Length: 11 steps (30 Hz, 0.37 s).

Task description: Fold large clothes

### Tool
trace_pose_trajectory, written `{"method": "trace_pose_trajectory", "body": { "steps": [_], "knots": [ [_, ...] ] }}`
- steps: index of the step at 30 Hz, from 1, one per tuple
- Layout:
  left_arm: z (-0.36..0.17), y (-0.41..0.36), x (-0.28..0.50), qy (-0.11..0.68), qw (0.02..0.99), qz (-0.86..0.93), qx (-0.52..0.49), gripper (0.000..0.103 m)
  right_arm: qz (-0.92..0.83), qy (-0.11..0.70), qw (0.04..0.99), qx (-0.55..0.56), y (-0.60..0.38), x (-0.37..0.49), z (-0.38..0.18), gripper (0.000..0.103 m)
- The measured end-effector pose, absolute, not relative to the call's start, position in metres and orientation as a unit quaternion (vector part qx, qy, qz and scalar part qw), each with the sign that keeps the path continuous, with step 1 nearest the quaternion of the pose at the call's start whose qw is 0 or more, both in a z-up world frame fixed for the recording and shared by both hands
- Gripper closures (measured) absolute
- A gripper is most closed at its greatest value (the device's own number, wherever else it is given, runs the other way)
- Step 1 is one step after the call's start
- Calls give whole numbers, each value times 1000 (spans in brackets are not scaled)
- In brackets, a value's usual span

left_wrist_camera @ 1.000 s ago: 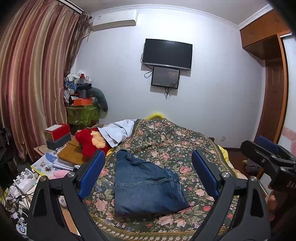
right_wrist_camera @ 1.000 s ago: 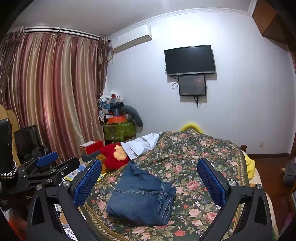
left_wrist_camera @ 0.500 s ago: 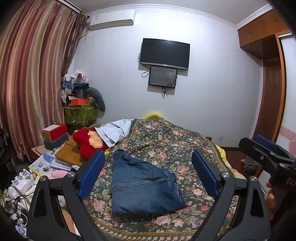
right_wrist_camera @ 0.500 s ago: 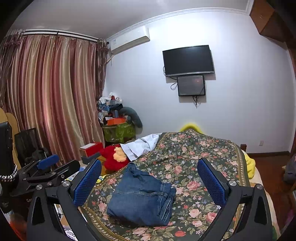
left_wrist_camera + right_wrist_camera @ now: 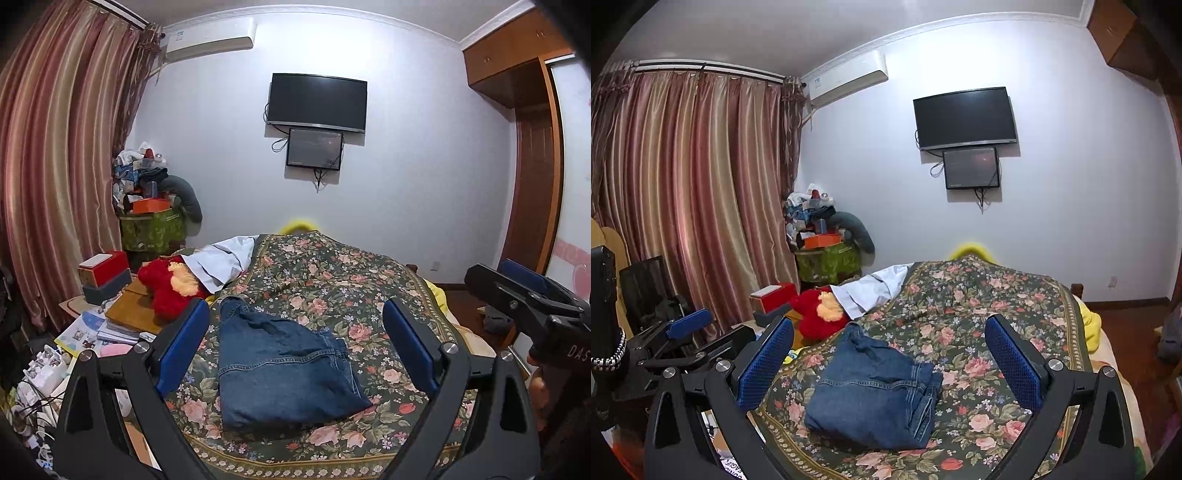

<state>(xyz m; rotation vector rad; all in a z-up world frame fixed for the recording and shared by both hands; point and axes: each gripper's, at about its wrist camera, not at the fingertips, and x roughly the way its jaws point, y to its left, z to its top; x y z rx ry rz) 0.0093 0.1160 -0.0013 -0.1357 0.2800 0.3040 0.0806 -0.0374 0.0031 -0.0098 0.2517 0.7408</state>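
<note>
Both views have drifted slightly; jaws wide, empty above folded denim jeans [image 5: 284, 369] on floral bedspread [image 5: 332, 280].

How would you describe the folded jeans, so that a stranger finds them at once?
Look at the bed with the floral bedspread. Near its front edge lie the folded jeans, the only plain blue denim there; the red plush toy lies beside the bed.

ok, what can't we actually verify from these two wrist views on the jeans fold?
- Jeans underside and inner layers: hidden by the top denim layer, both views.
- Near edge of the bedspread: cut off by the gripper frame, both views.
- Right gripper fingertips: left wrist view shows it side-on, its base runs off the edge.
</note>
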Motion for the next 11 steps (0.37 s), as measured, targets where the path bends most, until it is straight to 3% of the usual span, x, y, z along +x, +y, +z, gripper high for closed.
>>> {"method": "trace_pose_trajectory", "body": {
  "steps": [11],
  "knots": [
    [-1,118,8,138,977,146,-69,8,355,128,926,0,-28,74,1,0]
  ]
}}
